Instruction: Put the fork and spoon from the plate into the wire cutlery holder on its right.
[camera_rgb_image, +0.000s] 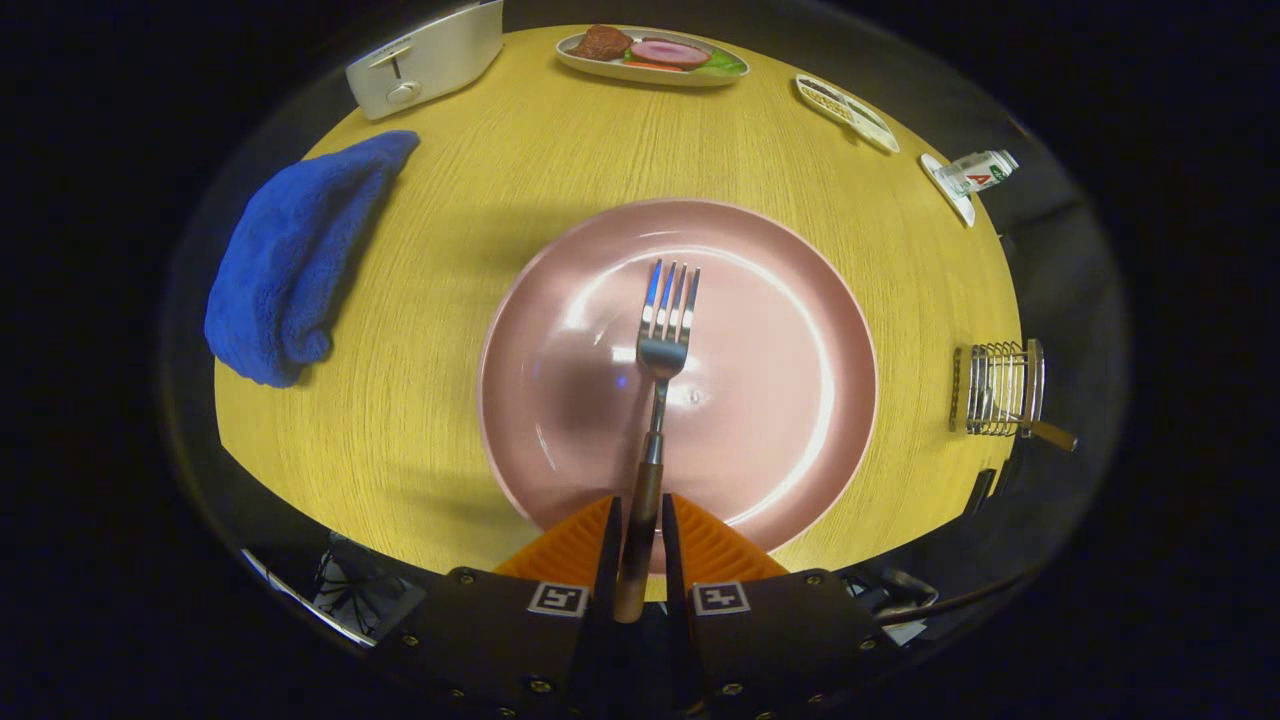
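My gripper (637, 525) is shut on the wooden handle of a metal fork (663, 345), which points straight ahead from between the fingers, its tines over the middle of the pink plate (800, 300). The fork looks lifted a little above the plate. The wire cutlery holder (998, 390) stands well to the right of the plate, near the table's edge, with a wooden handle sticking out of it toward the near side.
A blue towel (290, 260) lies to the left of the plate. Beyond it stands a white toaster (425, 60). At the far side sit a dish of food (655, 55), a flat white remote-like item (848, 112) and a small bottle (975, 172).
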